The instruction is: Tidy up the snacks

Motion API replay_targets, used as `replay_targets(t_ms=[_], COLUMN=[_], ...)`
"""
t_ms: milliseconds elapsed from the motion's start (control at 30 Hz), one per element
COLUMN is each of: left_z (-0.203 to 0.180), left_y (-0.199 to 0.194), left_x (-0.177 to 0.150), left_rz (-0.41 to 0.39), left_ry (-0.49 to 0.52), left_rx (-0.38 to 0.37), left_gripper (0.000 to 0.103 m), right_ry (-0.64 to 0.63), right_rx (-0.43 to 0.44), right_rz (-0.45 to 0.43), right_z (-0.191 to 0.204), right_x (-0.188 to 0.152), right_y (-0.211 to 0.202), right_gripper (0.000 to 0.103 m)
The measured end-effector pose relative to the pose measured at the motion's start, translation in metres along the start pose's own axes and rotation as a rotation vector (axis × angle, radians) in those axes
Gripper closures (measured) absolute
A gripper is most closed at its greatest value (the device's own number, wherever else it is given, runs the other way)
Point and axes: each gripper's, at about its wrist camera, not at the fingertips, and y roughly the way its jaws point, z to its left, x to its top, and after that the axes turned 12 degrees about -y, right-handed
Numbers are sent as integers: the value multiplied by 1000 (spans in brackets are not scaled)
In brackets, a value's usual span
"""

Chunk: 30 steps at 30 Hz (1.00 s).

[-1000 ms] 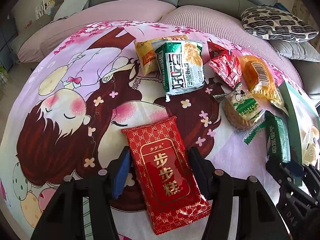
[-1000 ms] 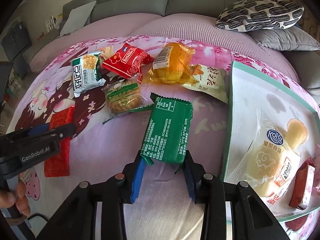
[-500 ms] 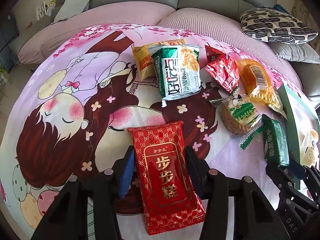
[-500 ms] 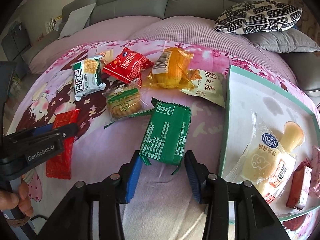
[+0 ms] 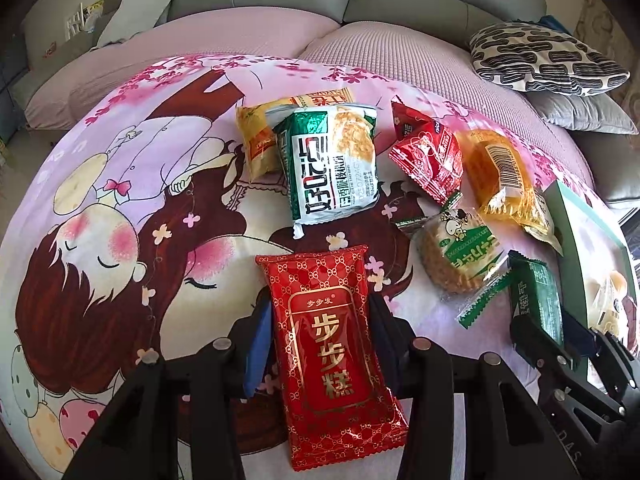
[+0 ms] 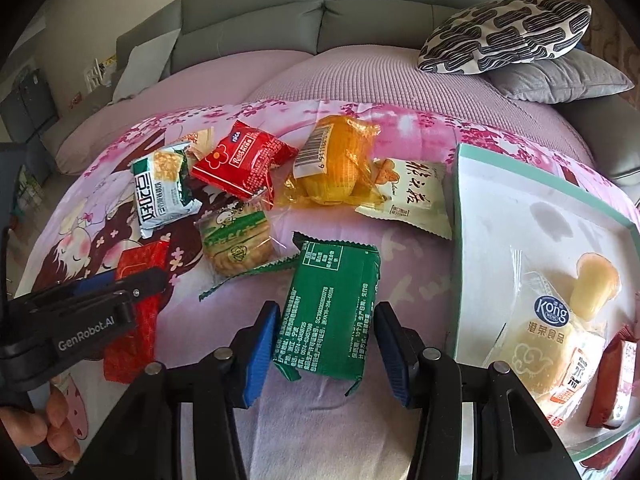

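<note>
Snacks lie scattered over the cartoon-print blanket (image 5: 120, 208) in front of me. My left gripper (image 5: 320, 336) straddles the red gold-lettered cake packet (image 5: 328, 344), which lies flat on the blanket; its jaws have just been closing, and both pads now sit against the packet's long edges, clamped on it. My right gripper (image 6: 326, 344) straddles the green wafer packet (image 6: 332, 308), printed back upward. Its jaws have just been narrowing too, yet a thin gap shows at each pad, so they stand apart around the packet and are not pressing it.

From the right wrist view, at about 11 o'clock of the green packet rests a clear-wrapped round biscuit (image 6: 236, 248), with a red biscuit bag (image 6: 244, 164) and a green-and-white cracker bag (image 6: 166, 188) further out. At 12 o'clock sits an orange-wrapped cake (image 6: 332, 164), touching a cream pouch (image 6: 412, 200). At 3 o'clock is the teal-rimmed tray (image 6: 456, 248), holding a Kong pastry (image 6: 552, 332) and a red bar (image 6: 612, 384).
</note>
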Motion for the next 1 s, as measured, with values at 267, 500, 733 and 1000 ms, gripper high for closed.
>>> replay_targets(t_ms=[267, 500, 733, 1000], left_z=[-4, 2, 7, -3], left_y=[1, -2, -11, -33], left_x=[-5, -3, 1, 4], left_rz=[19, 11, -20, -83], left_ry=[43, 2, -33, -11], left_rx=[23, -4, -23, -54], left_gripper=[52, 55, 56, 56], right_ry=[-56, -42, -21, -12], right_rx=[-46, -35, -26, -21], right_rz=[10, 6, -17, -73], right_z=[7, 5, 1, -2], right_x=[-3, -3, -2, 2], right_y=[6, 4, -6, -26], right_gripper=[59, 60, 60, 60])
